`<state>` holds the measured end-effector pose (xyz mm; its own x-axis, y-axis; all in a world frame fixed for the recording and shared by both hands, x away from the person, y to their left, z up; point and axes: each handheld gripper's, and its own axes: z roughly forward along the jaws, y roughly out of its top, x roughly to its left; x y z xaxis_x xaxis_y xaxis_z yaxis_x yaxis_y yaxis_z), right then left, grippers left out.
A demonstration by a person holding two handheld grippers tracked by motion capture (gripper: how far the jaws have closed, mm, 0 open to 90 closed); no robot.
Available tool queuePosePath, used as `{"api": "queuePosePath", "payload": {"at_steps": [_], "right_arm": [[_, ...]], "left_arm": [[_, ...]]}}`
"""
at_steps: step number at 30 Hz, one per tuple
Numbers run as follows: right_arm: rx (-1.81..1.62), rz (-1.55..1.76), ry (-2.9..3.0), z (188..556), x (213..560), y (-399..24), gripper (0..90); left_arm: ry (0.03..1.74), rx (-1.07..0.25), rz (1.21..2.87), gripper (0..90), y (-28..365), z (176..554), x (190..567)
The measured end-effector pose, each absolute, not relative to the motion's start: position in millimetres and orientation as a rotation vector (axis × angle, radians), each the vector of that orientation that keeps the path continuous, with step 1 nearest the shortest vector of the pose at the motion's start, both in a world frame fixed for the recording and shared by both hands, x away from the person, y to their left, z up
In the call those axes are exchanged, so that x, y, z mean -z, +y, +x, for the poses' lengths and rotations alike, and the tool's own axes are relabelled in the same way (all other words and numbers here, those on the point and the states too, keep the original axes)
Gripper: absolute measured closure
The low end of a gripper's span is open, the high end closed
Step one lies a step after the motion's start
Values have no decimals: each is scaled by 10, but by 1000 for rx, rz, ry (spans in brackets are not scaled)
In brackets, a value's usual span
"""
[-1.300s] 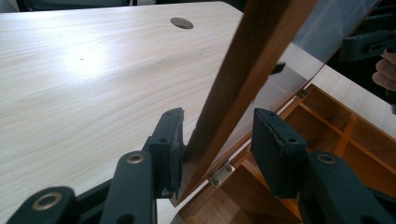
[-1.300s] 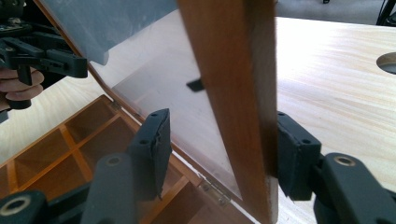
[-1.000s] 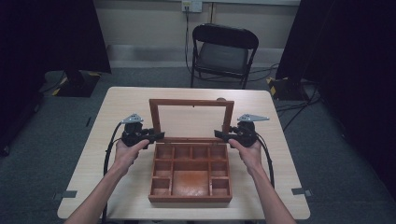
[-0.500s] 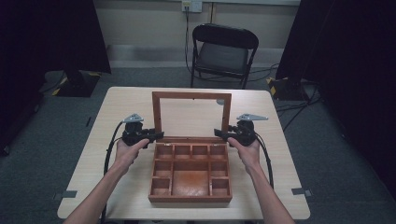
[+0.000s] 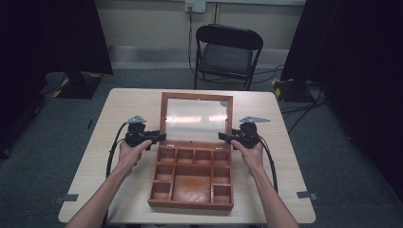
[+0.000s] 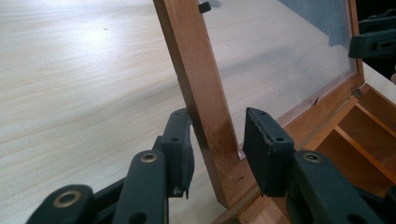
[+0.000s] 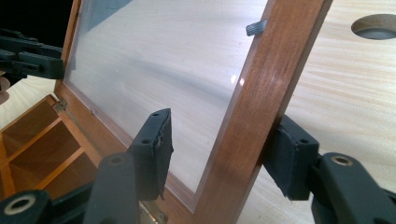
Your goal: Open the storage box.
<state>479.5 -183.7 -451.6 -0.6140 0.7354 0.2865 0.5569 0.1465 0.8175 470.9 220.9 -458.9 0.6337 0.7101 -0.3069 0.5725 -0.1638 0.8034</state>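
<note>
Wooden box (image 5: pixel 190 204) at centre frame, glass lid (image 5: pixel 197 116) standing upright. Left gripper (image 5: pixel 159 137) astride lid's left rail, jaws apart, unclamped. Right gripper (image 5: pixel 223 137) astride right rail, open, jaws just closing slightly.

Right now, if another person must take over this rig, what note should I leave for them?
Left gripper: open, jaws astride the left side rail of the glass lid; outer pad at the wood, inner pad apart.
Right gripper: open, astride the right rail; its jaws have just closed a little, the inner pad is not touching.
Things: wooden box in the middle of the table, compartments look empty.
Done: lid is up, nearly upright.
Left: probably set the lid where it rests by itself, then draw both grippers away sideways.
</note>
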Motion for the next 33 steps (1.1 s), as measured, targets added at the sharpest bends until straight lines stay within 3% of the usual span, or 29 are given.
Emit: {"api": "queuePosePath", "payload": {"at_steps": [18,33], "right_arm": [[-1504,1326,2189,4869,4582,-1814,444],[-1475,1355,2193,4911,4672,-1746,353]], "left_arm": [[1046,-143,1838,603,2231,4749,4623],[1050,-106,1828,558,2250,4778,4690]]}}
